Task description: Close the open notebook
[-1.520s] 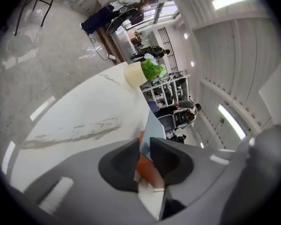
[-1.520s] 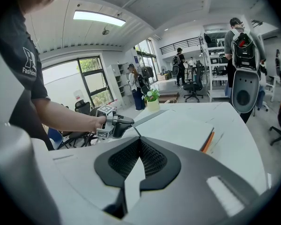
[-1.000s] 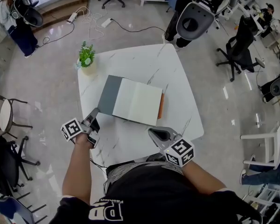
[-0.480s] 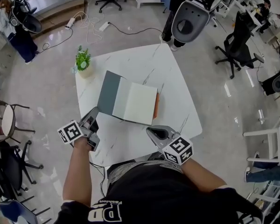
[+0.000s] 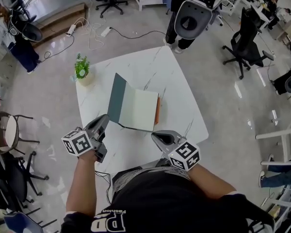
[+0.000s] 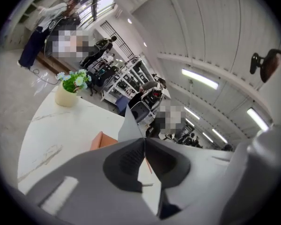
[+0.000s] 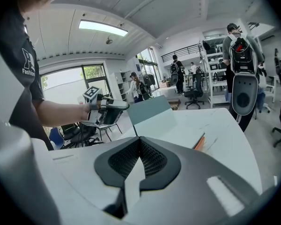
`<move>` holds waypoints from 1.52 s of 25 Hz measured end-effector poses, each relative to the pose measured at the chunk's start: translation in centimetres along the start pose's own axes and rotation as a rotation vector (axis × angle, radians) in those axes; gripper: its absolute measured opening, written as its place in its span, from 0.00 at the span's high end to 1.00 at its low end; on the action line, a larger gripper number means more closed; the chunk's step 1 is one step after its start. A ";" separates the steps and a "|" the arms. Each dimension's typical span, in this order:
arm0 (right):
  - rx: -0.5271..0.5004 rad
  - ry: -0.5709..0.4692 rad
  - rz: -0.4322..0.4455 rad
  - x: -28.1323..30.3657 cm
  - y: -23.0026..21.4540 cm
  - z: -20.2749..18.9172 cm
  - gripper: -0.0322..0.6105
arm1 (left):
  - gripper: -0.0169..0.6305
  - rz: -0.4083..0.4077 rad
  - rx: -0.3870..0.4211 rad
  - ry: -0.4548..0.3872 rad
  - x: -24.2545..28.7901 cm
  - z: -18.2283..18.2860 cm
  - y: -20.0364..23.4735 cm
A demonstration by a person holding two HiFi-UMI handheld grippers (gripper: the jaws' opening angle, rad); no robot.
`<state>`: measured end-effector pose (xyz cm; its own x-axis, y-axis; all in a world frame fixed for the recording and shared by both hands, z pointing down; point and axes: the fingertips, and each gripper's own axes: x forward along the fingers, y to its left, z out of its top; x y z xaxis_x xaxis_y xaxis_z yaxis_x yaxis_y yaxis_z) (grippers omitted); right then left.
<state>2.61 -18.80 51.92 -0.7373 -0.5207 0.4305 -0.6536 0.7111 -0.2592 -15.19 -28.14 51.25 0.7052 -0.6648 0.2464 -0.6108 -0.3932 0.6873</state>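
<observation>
Notebook cover stands raised, pinched in left tool — right tool closed on nothing nearby

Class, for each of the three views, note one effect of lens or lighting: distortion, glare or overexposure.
Head view: the wide lens bends the room, and lamps glare on the glossy floor. Left gripper view: a round fisheye frame with dark corners; ceiling lights burn white. Right gripper view: the window is washed out, while the notebook looks sharp.
</observation>
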 end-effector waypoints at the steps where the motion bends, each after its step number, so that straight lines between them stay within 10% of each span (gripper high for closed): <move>1: 0.001 -0.004 -0.001 -0.1 -0.1 0.1 0.96 | 0.87 0.003 0.033 0.014 0.3 -0.1 -0.6; 10: 0.008 -0.032 -0.023 -1.8 -1.8 0.7 0.96 | 0.87 -0.009 0.246 0.150 3.2 -2.8 -5.1; 38: 0.039 -0.049 -0.048 -4.8 -4.9 0.0 0.96 | 0.88 0.006 0.537 0.457 10.1 -12.2 -8.6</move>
<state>9.35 -19.76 51.15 -0.7117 -0.5770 0.4006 -0.6939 0.6661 -0.2735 1.57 -23.70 56.17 0.7101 -0.3804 0.5925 -0.6249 -0.7281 0.2816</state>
